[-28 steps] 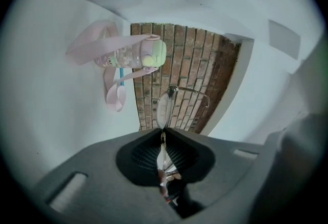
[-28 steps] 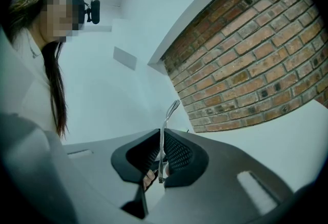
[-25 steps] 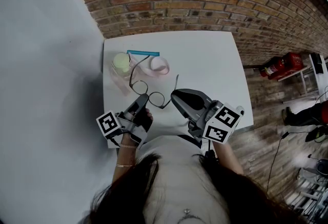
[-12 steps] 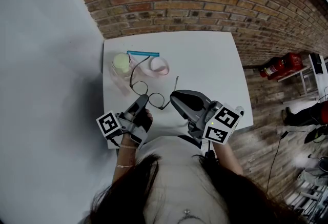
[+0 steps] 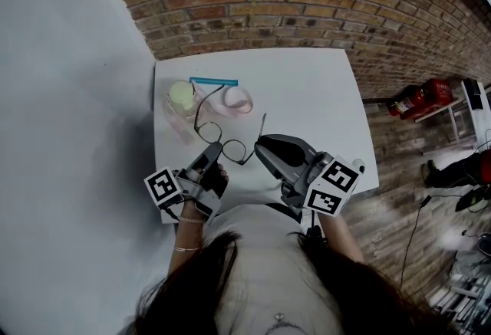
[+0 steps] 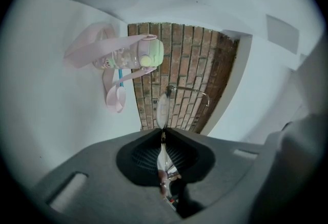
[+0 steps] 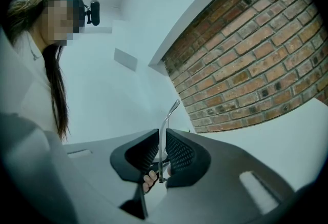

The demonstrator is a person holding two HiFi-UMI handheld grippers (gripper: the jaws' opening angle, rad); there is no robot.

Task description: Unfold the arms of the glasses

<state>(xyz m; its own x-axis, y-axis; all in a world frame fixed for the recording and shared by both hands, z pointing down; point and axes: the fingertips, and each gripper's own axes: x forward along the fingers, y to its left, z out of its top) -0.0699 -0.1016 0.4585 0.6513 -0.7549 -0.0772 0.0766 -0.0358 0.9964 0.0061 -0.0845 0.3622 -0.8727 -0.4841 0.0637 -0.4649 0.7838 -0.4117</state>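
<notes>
Because a hinge turns only if the front cannot follow it, the thin dark wire-framed glasses (image 5: 221, 139) are held at two places, just on the person's side of the clear bottle with the pale green lid (image 5: 181, 98). The left tool (image 5: 214, 149) is clamped edge-on upon a lens and its rim, serving as the anchor. The right tool (image 5: 261, 145), farther from that bottle, has its jaws pinched almost together on the slender metal arm (image 5: 263, 125), whose tip stands out beyond them. That arm points away from the lenses, so I judge it largely swung open. A pink strap (image 5: 239, 100) and a blue strip (image 5: 215, 80) lie close by the bottle on the white counter (image 5: 307, 96), apart from the arm's swing.
</notes>
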